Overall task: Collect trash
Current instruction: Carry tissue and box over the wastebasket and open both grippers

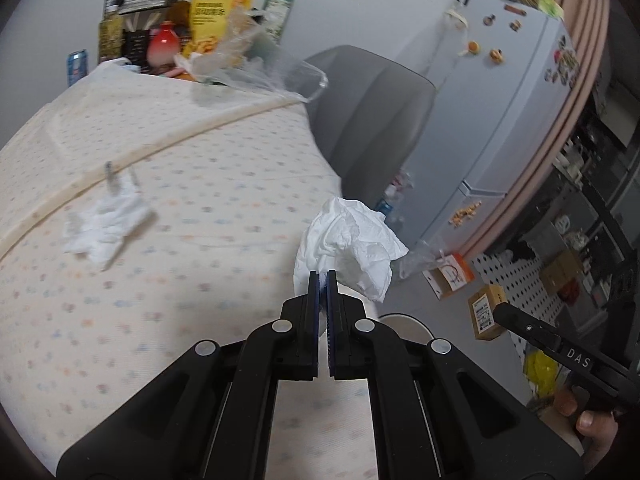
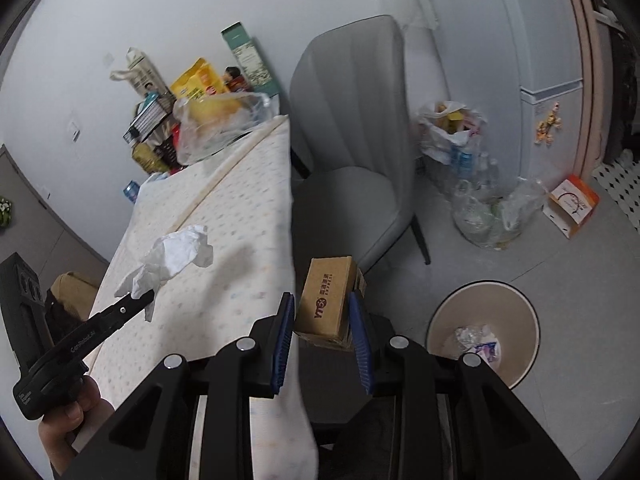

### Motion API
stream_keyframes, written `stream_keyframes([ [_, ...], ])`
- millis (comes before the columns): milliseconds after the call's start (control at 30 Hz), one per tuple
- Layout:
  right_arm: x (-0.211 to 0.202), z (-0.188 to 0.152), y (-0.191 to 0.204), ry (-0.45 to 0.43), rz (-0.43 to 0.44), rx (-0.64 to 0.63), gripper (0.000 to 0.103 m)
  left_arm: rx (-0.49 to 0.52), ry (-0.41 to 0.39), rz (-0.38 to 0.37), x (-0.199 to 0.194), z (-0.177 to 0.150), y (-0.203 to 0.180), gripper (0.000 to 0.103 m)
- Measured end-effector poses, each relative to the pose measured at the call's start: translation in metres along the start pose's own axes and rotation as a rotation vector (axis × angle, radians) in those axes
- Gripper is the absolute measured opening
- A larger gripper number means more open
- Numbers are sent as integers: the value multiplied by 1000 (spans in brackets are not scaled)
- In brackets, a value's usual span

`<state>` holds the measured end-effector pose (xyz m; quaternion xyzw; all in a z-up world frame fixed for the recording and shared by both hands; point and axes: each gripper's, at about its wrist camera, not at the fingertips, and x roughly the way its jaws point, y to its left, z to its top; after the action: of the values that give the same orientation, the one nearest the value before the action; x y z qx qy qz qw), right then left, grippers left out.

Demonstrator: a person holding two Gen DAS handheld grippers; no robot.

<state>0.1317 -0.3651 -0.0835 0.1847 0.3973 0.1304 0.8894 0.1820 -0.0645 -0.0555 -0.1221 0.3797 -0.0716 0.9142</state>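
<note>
Right wrist view showed the right gripper [image 2: 322,318] clamped on a small cardboard box [image 2: 330,304], its blue pads pressed against both side faces, with the box held off the table edge and above the floor. The left gripper [image 2: 148,298] had its jaws fully closed on a crumpled white tissue [image 2: 176,256], carried above the patterned tablecloth [image 2: 224,216]. The step in hand was judged to be transport: both items were lifted and bound for the trash bin [image 2: 520,312], which stood on the floor to the right and already held crumpled waste. The next move called for bringing each gripper over the bin's mouth, then releasing. A second crumpled tissue [image 1: 104,226] remained on the table, near a clip-like item that was too blurred to identify. The bin's lower rim was cut off by the gripper body, and the box's underside was hidden.
</note>
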Motion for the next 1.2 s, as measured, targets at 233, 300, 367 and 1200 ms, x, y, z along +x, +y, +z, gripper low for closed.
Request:
stream_keyframes([
  [233, -7, -4, -51, -14, -44, 74, 28, 79, 62, -46, 36, -2, -53, 4],
  [300, -5, -4, -64, -10, -47, 95, 29, 95, 77, -55, 42, -4, -62, 4],
  [367, -4, -6, -73, -13, -66, 107, 29, 114, 93, -61, 50, -6, -72, 4],
  [1200, -34, -25, -213, -103, -142, 351, 56, 326, 299, -122, 136, -39, -191, 4],
])
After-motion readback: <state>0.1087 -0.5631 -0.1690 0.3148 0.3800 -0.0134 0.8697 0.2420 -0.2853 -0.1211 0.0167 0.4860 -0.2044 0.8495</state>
